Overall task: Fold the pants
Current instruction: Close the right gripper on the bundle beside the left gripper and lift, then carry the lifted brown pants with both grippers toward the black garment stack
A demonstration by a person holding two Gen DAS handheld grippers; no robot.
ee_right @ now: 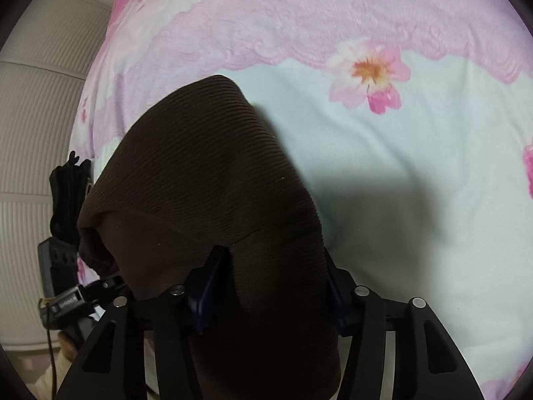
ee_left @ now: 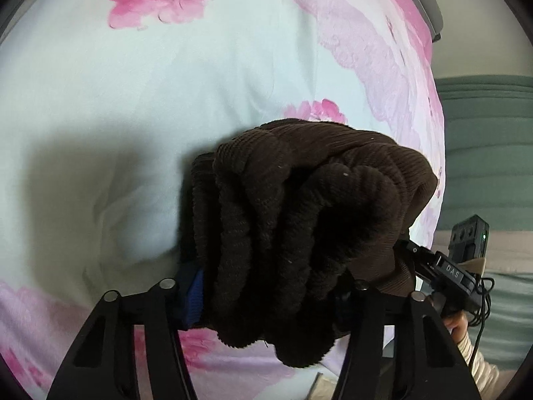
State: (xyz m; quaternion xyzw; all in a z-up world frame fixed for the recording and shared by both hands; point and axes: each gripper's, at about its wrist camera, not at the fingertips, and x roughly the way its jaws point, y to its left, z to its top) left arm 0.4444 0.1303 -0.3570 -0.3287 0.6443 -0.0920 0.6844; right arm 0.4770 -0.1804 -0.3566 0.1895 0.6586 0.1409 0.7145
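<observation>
- Left gripper (ee_left: 266, 286) is clamping a thick bunched wad of the brown ribbed pants (ee_left: 299, 220); several rolled layers are sitting between its fingers, likely gathered so the bundle lifts as one.
- Right gripper (ee_right: 266, 293) is pinching a smoother span of the pants (ee_right: 206, 180), the cloth draping over and ahead of its blue pads (ee_right: 205, 295).
- Pants are hanging between both grippers, above the floral bedsheet (ee_left: 100, 106) ahead, seemingly raised to be laid flat.
- Right gripper is showing at the left one's right side.
- No containers are showing.
</observation>
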